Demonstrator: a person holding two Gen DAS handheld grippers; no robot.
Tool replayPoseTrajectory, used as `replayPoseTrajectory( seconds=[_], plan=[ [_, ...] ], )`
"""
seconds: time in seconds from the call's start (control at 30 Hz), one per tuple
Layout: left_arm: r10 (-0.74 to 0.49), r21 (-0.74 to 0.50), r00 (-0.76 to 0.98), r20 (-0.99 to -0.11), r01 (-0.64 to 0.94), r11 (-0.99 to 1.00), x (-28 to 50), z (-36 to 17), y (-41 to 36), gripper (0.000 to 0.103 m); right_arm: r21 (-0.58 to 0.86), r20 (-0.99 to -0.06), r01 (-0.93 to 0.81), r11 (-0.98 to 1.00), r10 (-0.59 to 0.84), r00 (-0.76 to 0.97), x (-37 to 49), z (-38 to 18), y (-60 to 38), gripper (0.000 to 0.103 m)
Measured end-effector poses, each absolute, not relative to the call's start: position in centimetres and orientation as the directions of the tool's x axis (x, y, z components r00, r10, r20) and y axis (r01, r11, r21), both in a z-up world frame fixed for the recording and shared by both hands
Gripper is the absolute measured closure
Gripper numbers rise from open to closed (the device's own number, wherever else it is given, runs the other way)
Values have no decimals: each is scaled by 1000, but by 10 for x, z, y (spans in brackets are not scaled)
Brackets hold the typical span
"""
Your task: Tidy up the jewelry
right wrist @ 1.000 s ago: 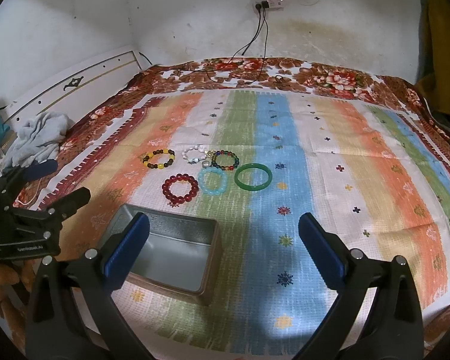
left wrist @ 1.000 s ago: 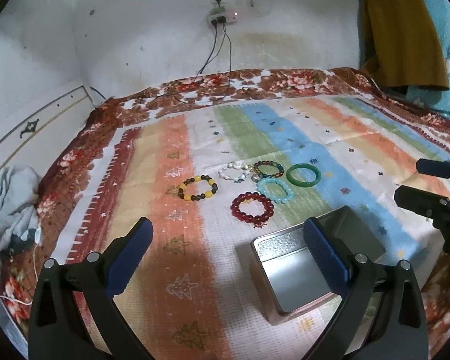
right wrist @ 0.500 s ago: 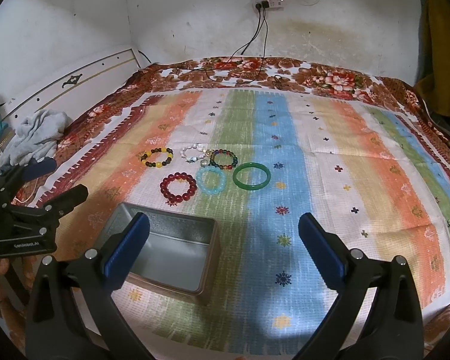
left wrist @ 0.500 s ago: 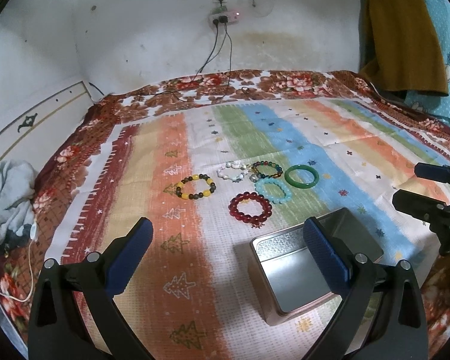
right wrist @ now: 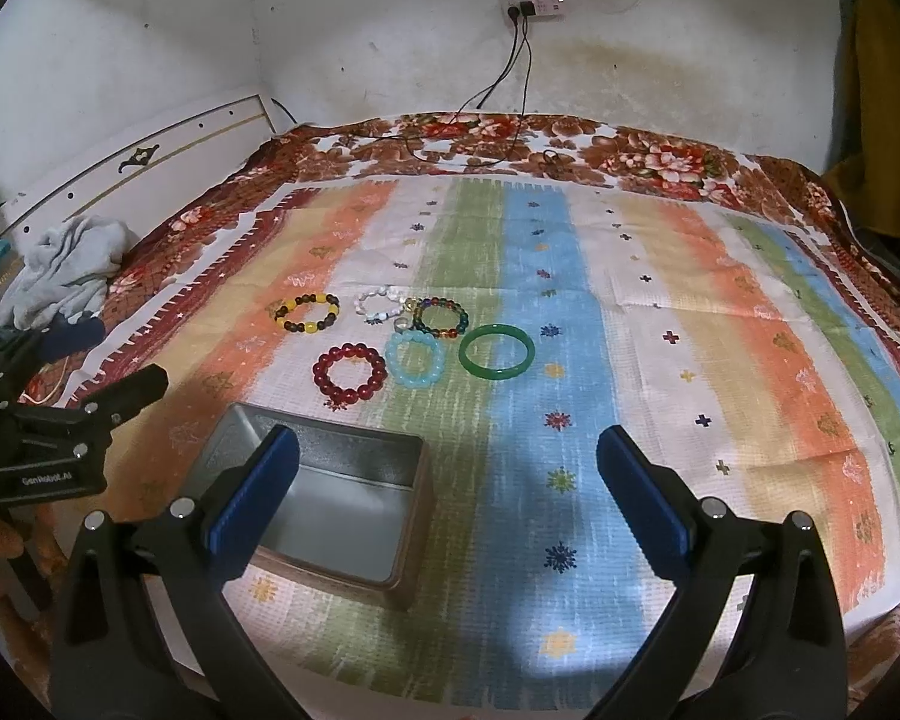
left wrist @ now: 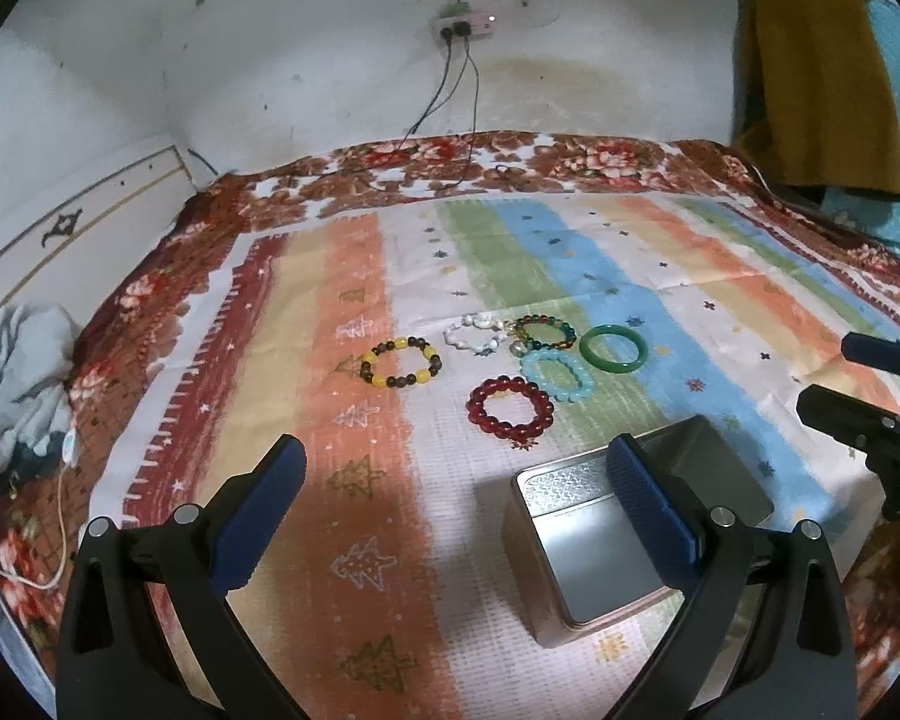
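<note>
Several bracelets lie grouped on the striped cloth: a yellow-and-brown beaded one (left wrist: 400, 362) (right wrist: 306, 312), a white one (left wrist: 474, 333), a multicolour one (left wrist: 544, 332) (right wrist: 440, 316), a green bangle (left wrist: 614, 348) (right wrist: 497, 351), a light blue one (left wrist: 556, 376) (right wrist: 415, 359) and a dark red one (left wrist: 510, 407) (right wrist: 349, 367). An open metal tin (left wrist: 627, 516) (right wrist: 330, 501) stands in front of them, empty. My left gripper (left wrist: 456, 480) is open, held above the cloth near the tin. My right gripper (right wrist: 448, 465) is open, right of the tin.
The striped cloth (right wrist: 660, 360) covers a bed with a floral blanket (right wrist: 648, 156) beneath. A grey garment (right wrist: 66, 267) lies at the left edge. Cables hang from a wall socket (right wrist: 531, 3) onto the bed's far side. A brown garment (left wrist: 822, 72) hangs at right.
Both views have shifted slightly; the bracelets and tin sit a little further into frame. Both grippers stay open and nothing has been picked up.
</note>
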State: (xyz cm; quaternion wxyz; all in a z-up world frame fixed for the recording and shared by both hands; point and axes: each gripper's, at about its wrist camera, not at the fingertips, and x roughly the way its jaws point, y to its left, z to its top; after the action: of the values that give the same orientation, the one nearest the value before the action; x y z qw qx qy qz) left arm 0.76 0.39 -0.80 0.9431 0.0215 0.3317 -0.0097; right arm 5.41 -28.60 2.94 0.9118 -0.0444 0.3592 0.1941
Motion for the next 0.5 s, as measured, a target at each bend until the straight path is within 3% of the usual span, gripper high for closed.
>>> replayPoseTrajectory(
  seconds=[0.23,0.5],
  plan=[
    [-6,24,773,-635,27,999,9,-10,9,5,51,-679,-392,919,320,661,55,27,-284,5],
    [84,86,764,-640,-37,996,12,-15,10,5,49,-685,-391,919,316,656,55,24,-278,5]
  ],
)
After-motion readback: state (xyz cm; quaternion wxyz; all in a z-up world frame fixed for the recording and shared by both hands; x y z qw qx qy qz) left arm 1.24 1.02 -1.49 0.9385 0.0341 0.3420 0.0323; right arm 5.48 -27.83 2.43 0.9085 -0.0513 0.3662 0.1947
